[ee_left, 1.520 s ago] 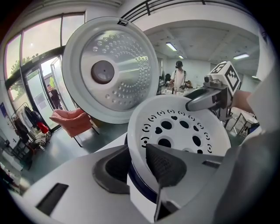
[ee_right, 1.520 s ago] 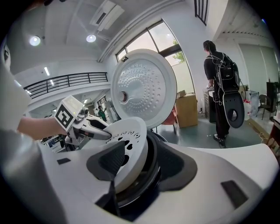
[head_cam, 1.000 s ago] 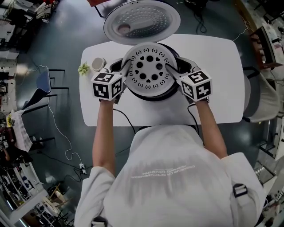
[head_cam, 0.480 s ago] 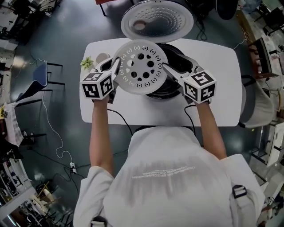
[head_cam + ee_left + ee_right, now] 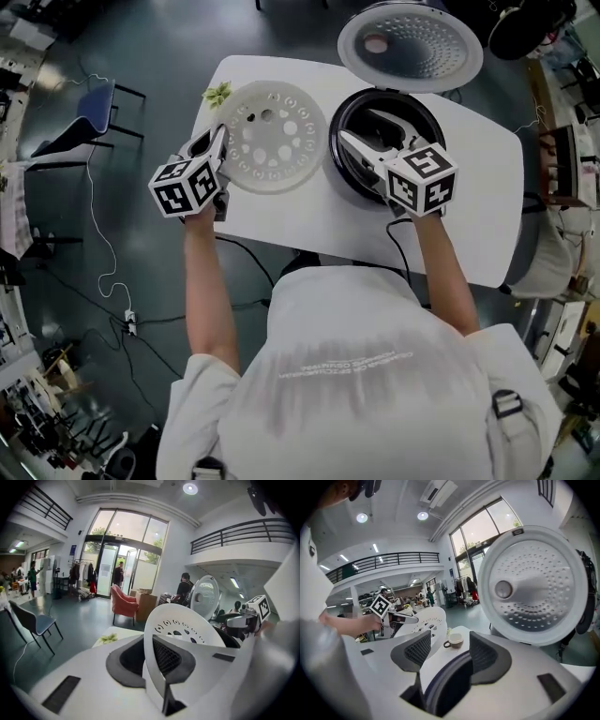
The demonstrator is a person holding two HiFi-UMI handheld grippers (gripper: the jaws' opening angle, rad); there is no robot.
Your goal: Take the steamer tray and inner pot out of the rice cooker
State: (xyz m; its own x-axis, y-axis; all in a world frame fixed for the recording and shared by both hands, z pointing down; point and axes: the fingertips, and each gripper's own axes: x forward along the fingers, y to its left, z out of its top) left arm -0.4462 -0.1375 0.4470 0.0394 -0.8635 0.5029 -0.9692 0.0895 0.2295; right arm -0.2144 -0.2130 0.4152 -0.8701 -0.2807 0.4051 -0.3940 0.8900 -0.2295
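Your right gripper [image 5: 356, 125] covers much of the cooker's [image 5: 335, 159] mouth, so its contents can't be told. From your head, the tray [image 5: 272, 150] probably hides the cup [image 5: 453, 641]. Your left gripper [image 5: 149, 641] masks the tray's near rim. Your shirt [image 5: 375, 375] cuts off the tabletop's [image 5: 281, 220] near edge.

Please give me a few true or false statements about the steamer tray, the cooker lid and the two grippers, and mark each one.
1. The left gripper is clamped on the rim of the steamer tray. True.
2. The steamer tray sits inside the rice cooker. False: it is to the cooker's left, over the table.
3. The cooker's lid stands open. True.
4. The right gripper is shut on the lid. False: its jaws stand apart over the cooker's opening, gripping nothing.
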